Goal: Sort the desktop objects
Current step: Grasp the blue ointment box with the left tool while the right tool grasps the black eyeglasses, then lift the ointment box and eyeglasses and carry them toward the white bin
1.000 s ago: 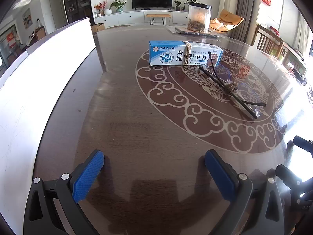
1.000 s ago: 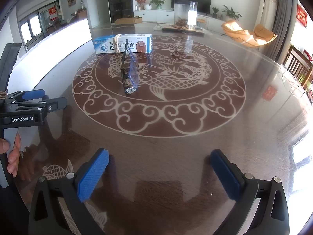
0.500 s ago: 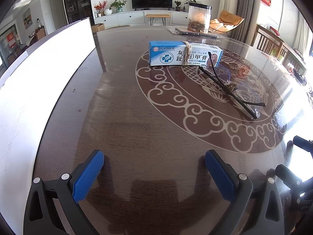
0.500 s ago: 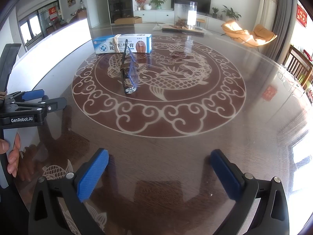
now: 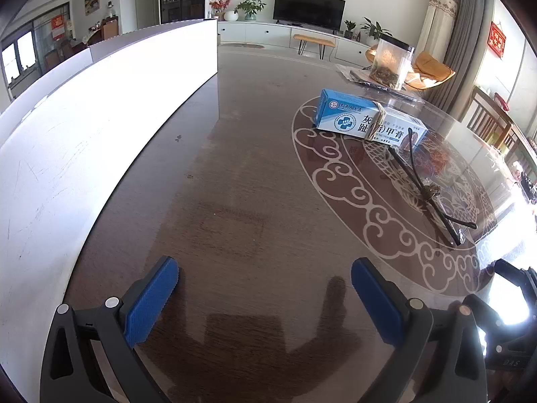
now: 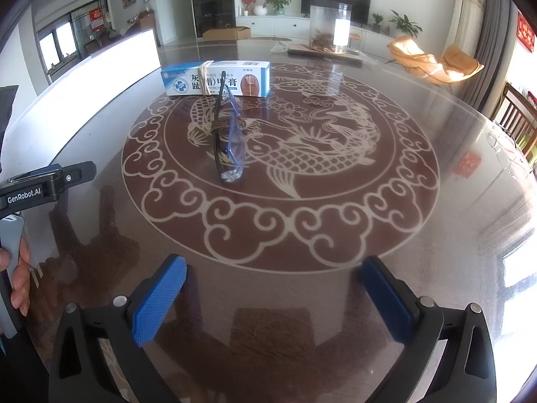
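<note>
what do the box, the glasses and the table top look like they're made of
Box: printed cardboard, matte, with crisp folded edges and a band around its middle.
Glasses: probably plastic, with thin dark arms, clear lenses and cord wound around them.
Table: dark wood look under a glossy, perhaps glass, layer; it mirrors the fingers.

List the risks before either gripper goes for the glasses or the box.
1. The glasses lie folded with thin crossed arms and clear lenses on a glossy table; a pinch from the open right gripper may slip or stress the frame.
2. The blue box sits just behind the glasses, perhaps touching an arm tip, so reaching for one may nudge the other.
3. Glare washes the table edge near the open left gripper, hiding depth.
</note>
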The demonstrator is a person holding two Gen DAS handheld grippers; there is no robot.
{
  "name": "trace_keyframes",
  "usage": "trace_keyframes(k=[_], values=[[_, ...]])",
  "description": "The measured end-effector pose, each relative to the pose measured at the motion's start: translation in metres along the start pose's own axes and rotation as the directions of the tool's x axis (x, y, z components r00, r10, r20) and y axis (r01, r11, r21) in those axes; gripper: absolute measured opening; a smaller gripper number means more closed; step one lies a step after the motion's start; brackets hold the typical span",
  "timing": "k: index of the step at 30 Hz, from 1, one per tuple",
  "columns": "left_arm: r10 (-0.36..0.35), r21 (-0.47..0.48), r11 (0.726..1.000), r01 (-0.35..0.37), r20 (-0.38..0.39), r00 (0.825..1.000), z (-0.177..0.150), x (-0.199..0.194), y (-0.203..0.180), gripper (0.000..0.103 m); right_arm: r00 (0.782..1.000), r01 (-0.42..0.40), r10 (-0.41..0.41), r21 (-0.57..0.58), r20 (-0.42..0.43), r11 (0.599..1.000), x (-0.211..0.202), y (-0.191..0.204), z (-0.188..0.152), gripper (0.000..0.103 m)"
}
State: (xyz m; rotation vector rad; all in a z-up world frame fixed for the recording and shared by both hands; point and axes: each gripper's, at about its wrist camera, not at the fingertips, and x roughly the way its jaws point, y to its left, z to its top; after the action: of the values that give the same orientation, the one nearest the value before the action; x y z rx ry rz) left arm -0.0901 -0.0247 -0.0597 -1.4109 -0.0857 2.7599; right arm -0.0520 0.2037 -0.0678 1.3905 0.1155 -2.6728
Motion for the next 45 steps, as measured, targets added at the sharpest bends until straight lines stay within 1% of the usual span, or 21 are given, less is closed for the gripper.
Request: trace_keyframes(k=[3,10,12,13,14,18,21,23,26,27,30,32,36,38,39,40,41,42,43,44,45], values=[[0.033,0.039,0.999,-0.032,-0.015,0.999,0.0,0.003,-0.008,0.103,0.999,-0.032,0.032,-0.046,0.002,0.998,0.023,0.009,0.032,0.103],[0.017,0.032,0.999,-0.017,-0.011,1.0,0.0,0.002,-0.006,0.103,0.998,-0.065,0.065,-0.085,-0.006,0.994,0.07,0.016,0.098,0.101],[0.021,0.035,0.999,-0.021,-0.013,1.0,0.001,0.003,-0.006,0.103,0.997,-0.072,0.075,-0.1,0.025,0.992,0.065,0.017,0.098,0.076],[0.025,0.038,0.999,-0.024,-0.014,1.0,0.001,0.004,-0.007,0.103,0.996,-0.08,0.085,-0.114,0.041,0.99,0.06,0.018,0.095,0.047],[0.028,0.04,0.999,-0.028,-0.015,0.999,0.001,0.004,-0.007,0.103,0.995,-0.082,0.089,-0.123,0.049,0.989,0.055,0.019,0.092,0.03],[0.036,0.068,0.997,-0.035,-0.023,0.999,0.0,0.005,-0.012,0.103,0.992,-0.102,0.11,-0.122,0.056,0.987,0.037,0.009,0.066,0.03],[-0.017,0.15,0.988,0.022,-0.034,0.999,0.006,0.01,-0.018,0.103,0.992,-0.101,0.108,-0.102,0.061,0.99,0.017,-0.007,0.037,0.031],[-0.056,0.246,0.967,0.068,-0.057,0.997,0.022,0.021,-0.027,0.103,0.992,-0.108,0.113,-0.09,0.062,0.99,0.007,-0.015,0.022,0.031],[-0.011,0.346,0.938,0.034,-0.068,0.998,0.061,0.041,-0.037,0.103,0.985,-0.155,0.157,-0.042,0.066,0.987,0.002,-0.029,0.015,0.031],[-0.022,0.362,0.931,0.043,-0.061,0.998,0.074,0.048,-0.04,0.103,0.984,-0.163,0.165,-0.035,0.067,0.986,0.002,-0.031,0.015,0.031],[-0.137,0.371,0.915,0.159,-0.083,0.987,0.111,0.065,-0.049,0.103,0.988,-0.134,0.138,-0.056,0.065,0.989,0.002,-0.026,0.015,0.031],[-0.171,0.416,0.887,0.202,-0.111,0.979,0.126,0.078,-0.063,0.103,0.992,-0.109,0.113,-0.074,0.063,0.991,0.0,-0.02,0.014,0.031],[-0.111,0.539,0.835,0.115,-0.041,0.993,0.14,0.096,-0.093,0.103,0.992,-0.105,0.11,-0.076,0.063,0.992,0.0,-0.02,0.014,0.031],[-0.117,0.569,0.813,0.123,-0.048,0.992,0.142,0.104,-0.105,0.103,0.992,-0.102,0.107,-0.078,0.063,0.992,-0.001,-0.019,0.013,0.031],[-0.151,0.571,0.806,0.156,-0.057,0.987,0.142,0.104,-0.108,0.103,0.993,-0.095,0.1,-0.083,0.063,0.992,-0.001,-0.018,0.013,0.031],[-0.2,0.562,0.799,0.212,-0.083,0.976,0.142,0.104,-0.11,0.094,0.994,-0.087,0.093,-0.089,0.063,0.992,-0.001,-0.016,0.013,0.031],[-0.235,0.541,0.802,0.252,-0.102,0.967,0.142,0.103,-0.11,0.067,0.994,-0.081,0.087,-0.094,0.063,0.992,-0.001,-0.016,0.013,0.031],[-0.278,0.509,0.805,0.304,-0.13,0.952,0.141,0.102,-0.109,0.054,0.994,-0.08,0.086,-0.094,0.063,0.992,-0.002,-0.015,0.013,0.031],[-0.279,0.493,0.817,0.299,-0.117,0.953,0.141,0.098,-0.108,0.032,0.994,-0.082,0.088,-0.092,0.063,0.992,-0.002,-0.016,0.013,0.031],[-0.267,0.49,0.823,0.287,-0.111,0.957,0.137,0.095,-0.109,0.022,0.994,-0.084,0.09,-0.091,0.063,0.992,-0.002,-0.016,0.012,0.031],[-0.241,0.491,0.834,0.253,-0.089,0.966,0.131,0.09,-0.11,0.022,0.994,-0.083,0.089,-0.092,0.063,0.992,-0.002,-0.016,0.012,0.031]])
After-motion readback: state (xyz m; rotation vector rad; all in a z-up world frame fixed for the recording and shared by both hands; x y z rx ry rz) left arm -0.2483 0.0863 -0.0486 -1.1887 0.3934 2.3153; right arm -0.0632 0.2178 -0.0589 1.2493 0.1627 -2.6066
